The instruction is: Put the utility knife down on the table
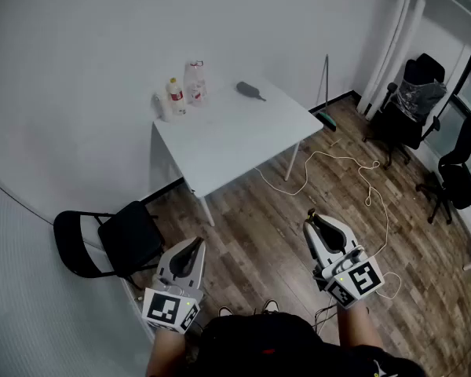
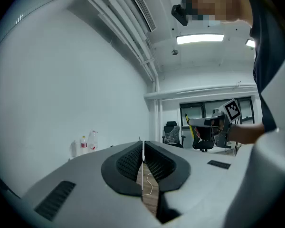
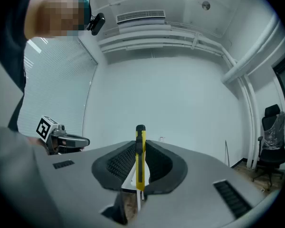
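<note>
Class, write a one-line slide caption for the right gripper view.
Right gripper shut on a yellow utility knife, facing a white wall, left gripper alongside.

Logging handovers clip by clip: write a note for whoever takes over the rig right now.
Left gripper: shut, nothing in it.
Right gripper: shut on the yellow utility knife, clamped between its jaws.
The white table stands some way ahead across the wooden floor; bottles sit at its far corner.
Done: knife gripped.
Left: walk up, lower the knife onto bare tabletop, open the right gripper.
</note>
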### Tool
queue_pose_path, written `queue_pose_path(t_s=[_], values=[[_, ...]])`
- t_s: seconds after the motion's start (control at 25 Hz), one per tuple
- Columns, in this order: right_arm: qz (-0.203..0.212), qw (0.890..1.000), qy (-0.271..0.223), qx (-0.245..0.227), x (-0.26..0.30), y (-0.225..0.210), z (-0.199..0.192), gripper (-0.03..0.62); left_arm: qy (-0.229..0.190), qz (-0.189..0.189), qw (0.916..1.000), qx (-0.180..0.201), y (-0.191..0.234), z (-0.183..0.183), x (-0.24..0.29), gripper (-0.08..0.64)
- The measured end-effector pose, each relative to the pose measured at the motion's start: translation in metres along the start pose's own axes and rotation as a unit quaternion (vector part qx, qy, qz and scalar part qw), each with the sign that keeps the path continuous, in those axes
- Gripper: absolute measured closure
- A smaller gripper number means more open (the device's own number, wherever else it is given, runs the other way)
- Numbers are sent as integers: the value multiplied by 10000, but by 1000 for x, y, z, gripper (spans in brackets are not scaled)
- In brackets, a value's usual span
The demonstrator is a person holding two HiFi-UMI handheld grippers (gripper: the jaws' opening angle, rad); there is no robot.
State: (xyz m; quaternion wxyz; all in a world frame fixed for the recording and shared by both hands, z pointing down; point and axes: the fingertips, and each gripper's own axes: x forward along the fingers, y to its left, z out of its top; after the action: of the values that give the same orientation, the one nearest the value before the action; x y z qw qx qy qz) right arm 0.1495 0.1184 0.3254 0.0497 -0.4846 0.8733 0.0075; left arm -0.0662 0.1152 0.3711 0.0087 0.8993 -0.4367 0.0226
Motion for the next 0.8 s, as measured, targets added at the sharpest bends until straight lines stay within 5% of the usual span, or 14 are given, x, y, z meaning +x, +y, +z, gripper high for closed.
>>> queue_pose_path(t_s=[0.8], values=[[82, 9996, -124, 223, -3, 8, 1, 518, 161, -39, 9999, -16, -5, -1, -6, 529]])
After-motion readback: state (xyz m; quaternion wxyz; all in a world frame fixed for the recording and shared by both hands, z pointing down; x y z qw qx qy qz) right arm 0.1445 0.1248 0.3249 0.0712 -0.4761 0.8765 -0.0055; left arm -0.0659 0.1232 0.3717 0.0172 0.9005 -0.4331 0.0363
